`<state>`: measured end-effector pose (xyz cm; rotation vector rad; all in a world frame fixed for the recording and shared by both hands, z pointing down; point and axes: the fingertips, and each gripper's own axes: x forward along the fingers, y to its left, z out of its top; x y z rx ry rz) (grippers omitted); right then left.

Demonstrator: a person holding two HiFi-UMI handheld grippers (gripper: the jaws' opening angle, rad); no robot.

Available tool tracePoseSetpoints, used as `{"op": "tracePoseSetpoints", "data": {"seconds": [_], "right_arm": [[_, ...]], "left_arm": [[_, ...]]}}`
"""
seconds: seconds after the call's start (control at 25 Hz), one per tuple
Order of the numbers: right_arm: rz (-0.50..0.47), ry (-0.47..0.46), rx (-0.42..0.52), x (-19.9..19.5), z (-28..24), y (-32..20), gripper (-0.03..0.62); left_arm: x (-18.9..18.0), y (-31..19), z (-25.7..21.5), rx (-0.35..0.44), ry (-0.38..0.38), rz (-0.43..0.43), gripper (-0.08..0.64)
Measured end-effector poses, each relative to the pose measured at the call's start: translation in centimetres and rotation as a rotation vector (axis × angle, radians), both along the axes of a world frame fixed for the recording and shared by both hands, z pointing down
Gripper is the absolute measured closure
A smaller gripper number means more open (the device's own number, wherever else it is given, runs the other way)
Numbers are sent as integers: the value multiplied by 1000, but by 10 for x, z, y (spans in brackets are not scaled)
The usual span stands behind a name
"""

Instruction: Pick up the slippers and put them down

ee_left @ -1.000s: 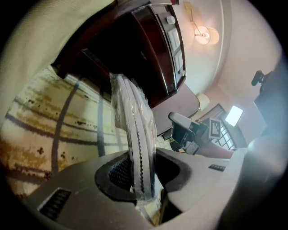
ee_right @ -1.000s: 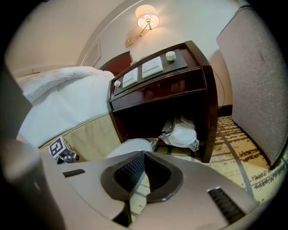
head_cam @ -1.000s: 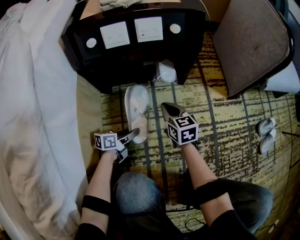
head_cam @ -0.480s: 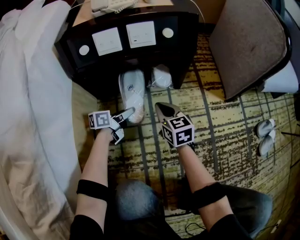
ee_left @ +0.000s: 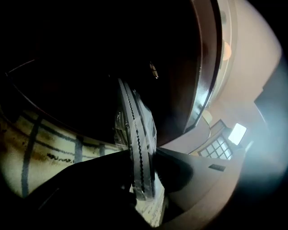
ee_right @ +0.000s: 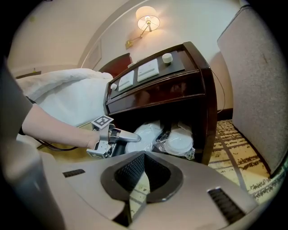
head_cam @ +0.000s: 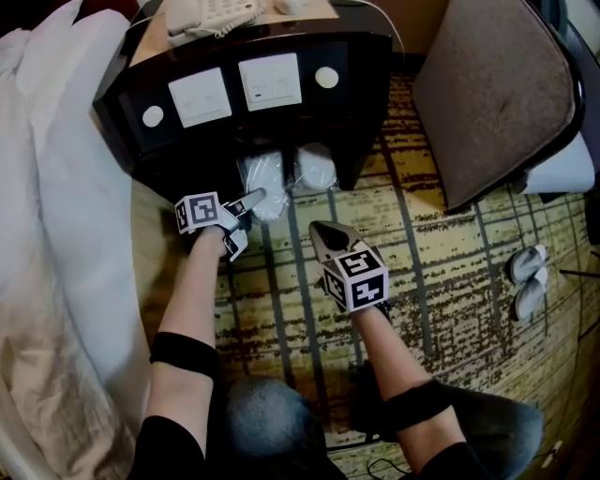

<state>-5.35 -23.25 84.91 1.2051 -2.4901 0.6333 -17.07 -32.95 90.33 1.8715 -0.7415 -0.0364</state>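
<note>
Wrapped slippers (head_cam: 262,174) are grasped by the left gripper's (head_cam: 253,199) jaws in the nightstand's (head_cam: 361,94) open bottom; the right gripper's (head_cam: 321,232) jaws are clenched empty, nearer, above the carpet (head_cam: 441,253).

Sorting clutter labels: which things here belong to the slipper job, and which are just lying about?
In the job: wrapped slippers, clamped in the left tongs; second wrapped pack beside them; nightstand.
Lying about: telephone; chair; bed; idle right tongs, shut.

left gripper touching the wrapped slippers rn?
Touching. The left gripper view shows the left gripper with both jaws pressed against the sides of the wrapped slippers, which stand on edge between them.
</note>
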Motion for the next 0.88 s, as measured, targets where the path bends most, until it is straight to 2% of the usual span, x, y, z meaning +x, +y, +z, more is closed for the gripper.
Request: {"op": "tracePoseSetpoints", "data": {"seconds": [0.24, 0.44, 0.68, 0.76, 0.84, 0.88], "right_arm": [[4, -2, -1, 3, 4, -4, 586], [6, -9, -1, 5, 6, -8, 586], [3, -14, -7, 3, 10, -9, 586], [1, -14, -5, 0, 9, -10, 586], [2, -16, -3, -1, 8, -12, 586], [2, -17, -3, -2, 9, -12, 586]], "left_arm": [[-7, -36, 2, -38, 65, -138, 449], [-20, -50, 8, -61, 64, -222, 448], [-32, -56, 14, -90, 51, -277, 441], [-40, -58, 19, -99, 25, -325, 420], [-47, -58, 24, -95, -24, -362, 331], [-49, -57, 24, -89, -43, -376, 323]]}}
